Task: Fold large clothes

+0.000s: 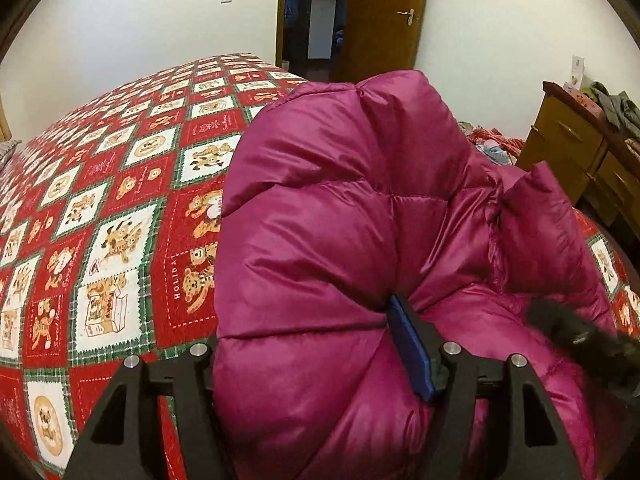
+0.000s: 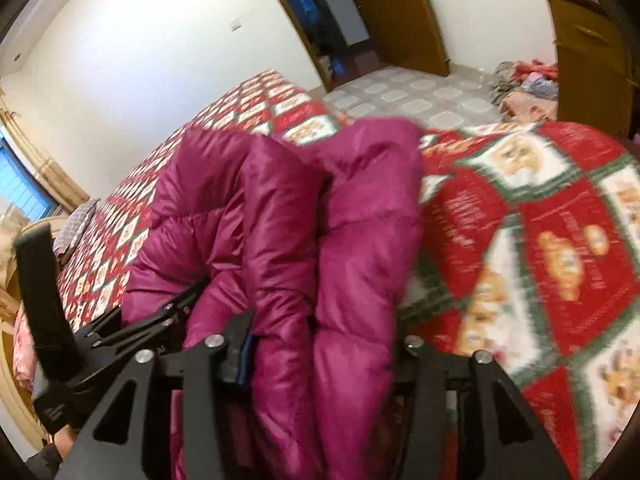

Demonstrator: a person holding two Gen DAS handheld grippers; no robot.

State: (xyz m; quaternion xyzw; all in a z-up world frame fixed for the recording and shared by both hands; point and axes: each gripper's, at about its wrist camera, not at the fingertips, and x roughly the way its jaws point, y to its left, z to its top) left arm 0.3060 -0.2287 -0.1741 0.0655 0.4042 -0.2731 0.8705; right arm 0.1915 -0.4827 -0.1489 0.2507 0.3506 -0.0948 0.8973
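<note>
A puffy magenta down jacket (image 1: pixel 340 220) lies bunched on the bed's red patterned bedspread (image 1: pixel 120 200). My left gripper (image 1: pixel 308 328) is closed over a thick fold of it: the blue pad (image 1: pixel 412 352) of its right finger digs into the fabric, while the other finger is hidden behind the bulge. In the right wrist view a second thick fold of the jacket (image 2: pixel 340 240) fills my right gripper (image 2: pixel 324 332) from finger to finger, with a blue pad (image 2: pixel 246 360) against it. The left gripper (image 2: pixel 192 292) shows there from the side, reaching into the jacket at the left.
The bedspread (image 2: pixel 540 240) extends right and far back. An open brown door (image 1: pixel 380 20) and a doorway stand beyond the bed. A wooden dresser (image 1: pixel 568 148) stands at the right, with a pile of clothes (image 2: pixel 528 80) on the tiled floor. A window (image 2: pixel 24 188) is at the left.
</note>
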